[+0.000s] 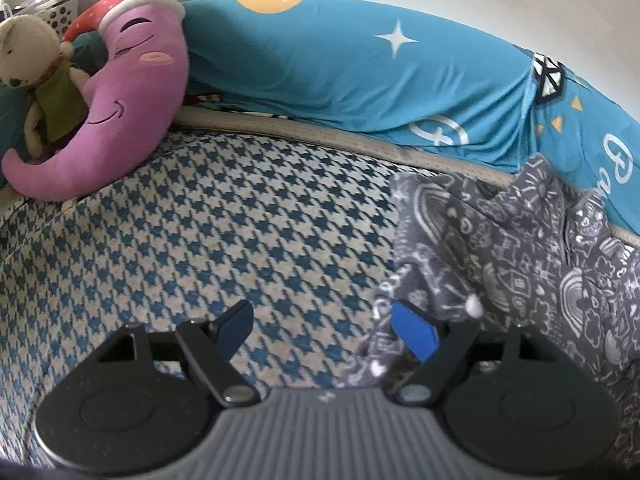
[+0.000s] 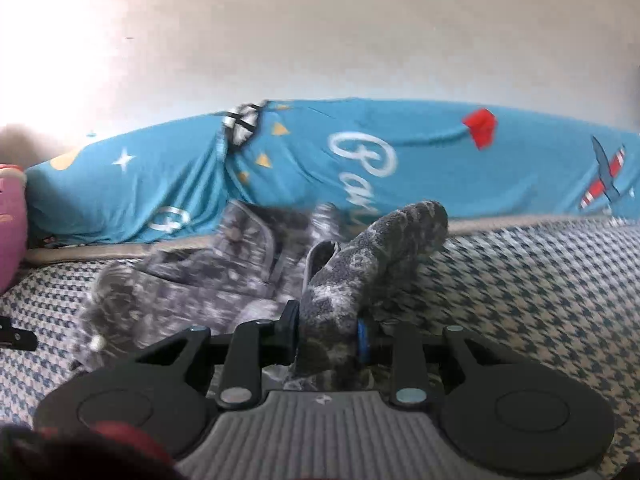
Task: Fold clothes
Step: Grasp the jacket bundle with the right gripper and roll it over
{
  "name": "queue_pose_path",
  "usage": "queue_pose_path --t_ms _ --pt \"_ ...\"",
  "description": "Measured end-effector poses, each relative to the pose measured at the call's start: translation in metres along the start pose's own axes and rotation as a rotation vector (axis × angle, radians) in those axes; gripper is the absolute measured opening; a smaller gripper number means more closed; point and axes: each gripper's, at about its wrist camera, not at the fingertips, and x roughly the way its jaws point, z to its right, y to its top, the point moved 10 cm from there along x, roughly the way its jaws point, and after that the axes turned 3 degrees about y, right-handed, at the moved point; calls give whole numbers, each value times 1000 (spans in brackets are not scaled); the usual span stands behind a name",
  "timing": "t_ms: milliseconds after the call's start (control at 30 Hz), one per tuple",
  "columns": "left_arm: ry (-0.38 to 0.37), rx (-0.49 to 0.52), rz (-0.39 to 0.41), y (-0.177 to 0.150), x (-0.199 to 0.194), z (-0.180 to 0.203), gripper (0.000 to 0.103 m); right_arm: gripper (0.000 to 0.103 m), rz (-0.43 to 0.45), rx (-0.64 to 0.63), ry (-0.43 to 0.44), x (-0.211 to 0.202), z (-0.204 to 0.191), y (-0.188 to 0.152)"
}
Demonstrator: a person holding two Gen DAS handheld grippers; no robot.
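The right tool (image 2: 326,330) is closed on a bunched part of the grey patterned garment (image 2: 224,276); only the right wrist view shows this grip. The left tool (image 1: 326,330) is wide open and holds nothing, its right finger just at the garment's edge. The garment (image 1: 520,264) lies crumpled on the bed's checked cover (image 1: 224,224), near the blue pillow (image 1: 340,76). Much free cover stays toward the purple moon toy (image 1: 124,100).
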Motion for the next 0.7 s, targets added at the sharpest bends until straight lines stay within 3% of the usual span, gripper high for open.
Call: queue_pose_path --t_ms 300,433,600,700 --pt "25 -55 -3 1 -1 -43 79 27 58 -171 118 7 -111 21" --pt "41 -93 -8 0 0 -65 79 27 85 -304 165 22 -162 10" --pt "58 -128 -15 0 3 -86 79 30 26 -388 246 50 -202 -18" --pt "55 -138 -17 0 4 -91 79 34 53 -393 269 52 -213 -21"
